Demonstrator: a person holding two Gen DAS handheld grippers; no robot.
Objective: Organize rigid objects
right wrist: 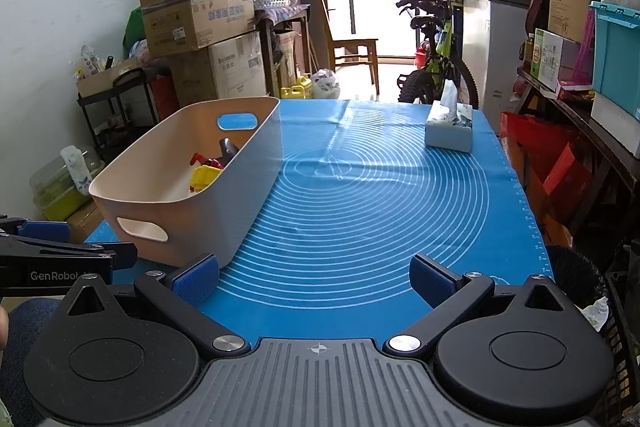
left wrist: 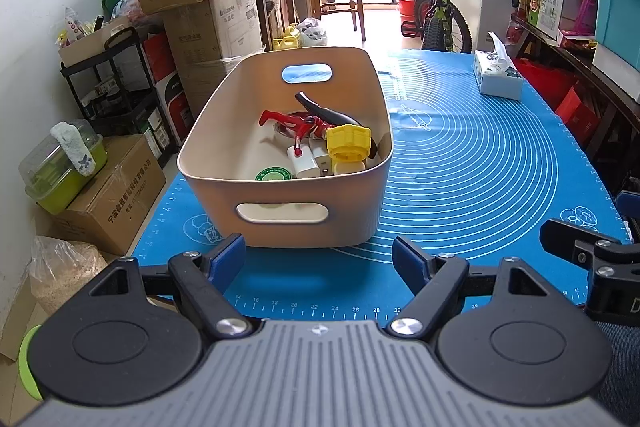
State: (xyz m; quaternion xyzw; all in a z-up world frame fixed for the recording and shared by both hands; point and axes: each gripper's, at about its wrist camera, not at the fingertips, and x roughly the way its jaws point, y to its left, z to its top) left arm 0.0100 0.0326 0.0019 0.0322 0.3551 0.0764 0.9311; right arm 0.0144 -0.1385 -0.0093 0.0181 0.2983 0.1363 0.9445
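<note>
The bin is set on the left part of the mat. Inside it, small objects are piled at the near right: a lobed cap on top, a plug left of it. A tissue box is placed far right.

Beige bin upright on blue mat's left side — inside, heaped at near right corner: yellow cap, red toy, black handle, white blocks, green disc.
</note>
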